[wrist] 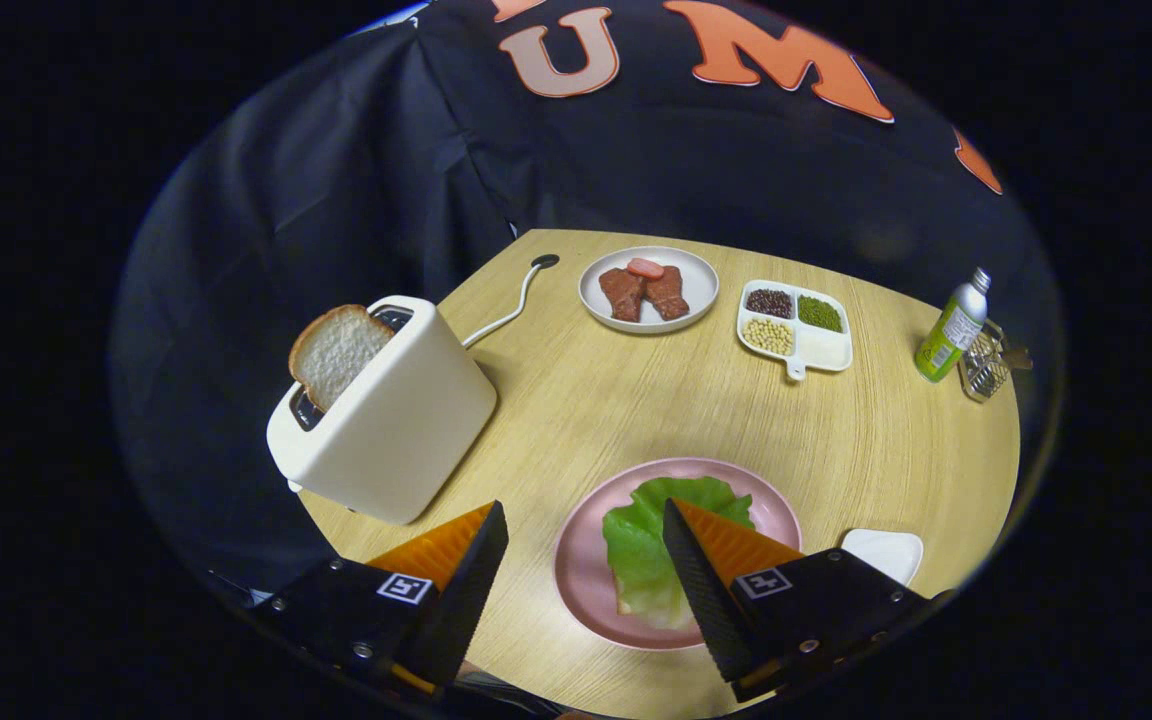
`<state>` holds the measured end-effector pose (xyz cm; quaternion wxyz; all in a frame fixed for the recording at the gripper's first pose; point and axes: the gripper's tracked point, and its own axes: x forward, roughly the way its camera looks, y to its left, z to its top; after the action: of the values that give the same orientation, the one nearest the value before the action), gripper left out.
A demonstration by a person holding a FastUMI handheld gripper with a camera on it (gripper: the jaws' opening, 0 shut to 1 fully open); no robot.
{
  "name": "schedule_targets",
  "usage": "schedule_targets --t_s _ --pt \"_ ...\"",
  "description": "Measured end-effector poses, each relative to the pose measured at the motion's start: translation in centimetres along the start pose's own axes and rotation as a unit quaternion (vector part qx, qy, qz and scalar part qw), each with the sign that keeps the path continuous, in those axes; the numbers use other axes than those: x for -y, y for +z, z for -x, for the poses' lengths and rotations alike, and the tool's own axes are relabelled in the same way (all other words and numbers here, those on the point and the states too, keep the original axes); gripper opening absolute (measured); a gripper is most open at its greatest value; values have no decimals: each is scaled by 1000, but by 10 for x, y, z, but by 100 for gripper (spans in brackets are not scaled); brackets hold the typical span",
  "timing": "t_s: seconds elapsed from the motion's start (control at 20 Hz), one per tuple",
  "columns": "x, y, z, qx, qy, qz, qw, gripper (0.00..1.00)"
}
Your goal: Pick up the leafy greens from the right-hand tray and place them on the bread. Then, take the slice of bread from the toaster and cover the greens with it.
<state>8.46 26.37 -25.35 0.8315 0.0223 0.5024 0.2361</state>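
1. While I hold the gripper [586,560] above the near edge of the round wooden table [586,400], its jaws stand wide apart and grip nothing.
2. I see the white toaster [386,415] ahead of the left finger, a slice of bread [334,352] sticking up from its slot.
3. A pink plate [581,570] lies between the fingers, and the leafy greens [641,545] rest on it; the right finger overlaps them, so I cannot tell whether bread lies underneath.
4. Beyond, I see a white plate [696,285] of meat and a divided tray [831,350] of beans.
5. A green bottle [948,335] stands farthest right.
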Motion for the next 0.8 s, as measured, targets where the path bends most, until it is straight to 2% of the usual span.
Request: schedule_targets --t_s 0.15,0.35,0.8 --pt "-20 15 1 -6 -7 0 1000 97" --pt "-64 52 11 -1 4 17 1000 98" --pt "-193 121 20 -11 38 33 999 98"
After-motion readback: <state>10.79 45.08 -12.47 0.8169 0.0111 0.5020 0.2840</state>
